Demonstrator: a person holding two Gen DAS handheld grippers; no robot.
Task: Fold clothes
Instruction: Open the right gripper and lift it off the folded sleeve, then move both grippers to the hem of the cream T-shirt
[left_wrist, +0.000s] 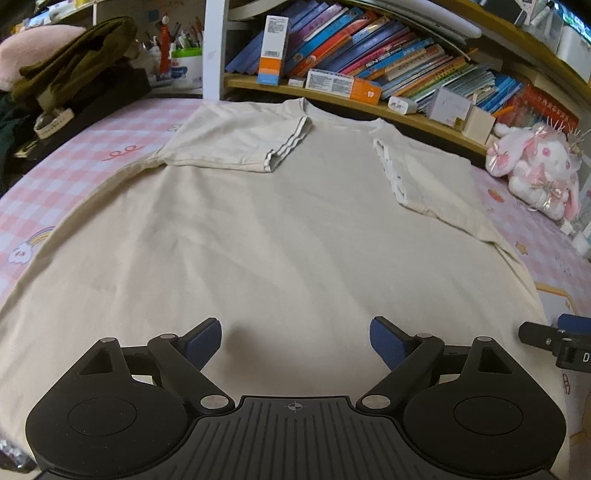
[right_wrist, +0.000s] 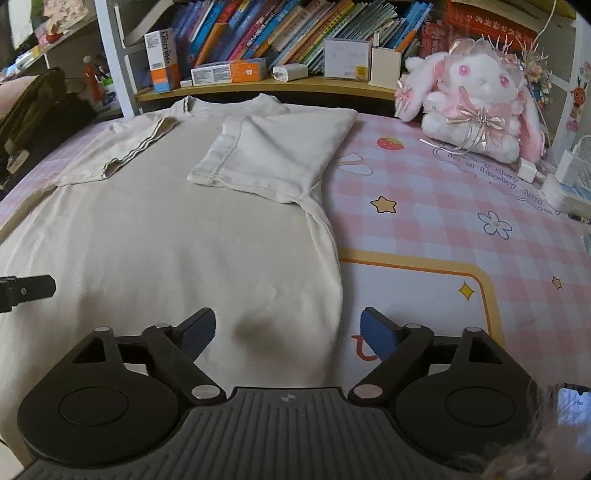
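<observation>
Two grippers, left gripper (left_wrist: 295, 341), right gripper (right_wrist: 288, 332), one shirt (left_wrist: 258, 229)

- Before you, a pink checked bed sheet (right_wrist: 443, 206) printed with stars and flowers.
- Behind it, a wooden bookshelf (left_wrist: 332, 92) crammed with leaning books (left_wrist: 369, 48).
- At your right, a plush rabbit (right_wrist: 476, 103); at left, dark bundled clothing (left_wrist: 74, 62).

We note both tools share one build: left gripper (left_wrist: 295, 341) and right gripper (right_wrist: 288, 332) are matte black, with ribbed centre plates bearing a crosshair mark, round side housings, silver pivot pins, and blue textured pads (left_wrist: 388, 338).
</observation>
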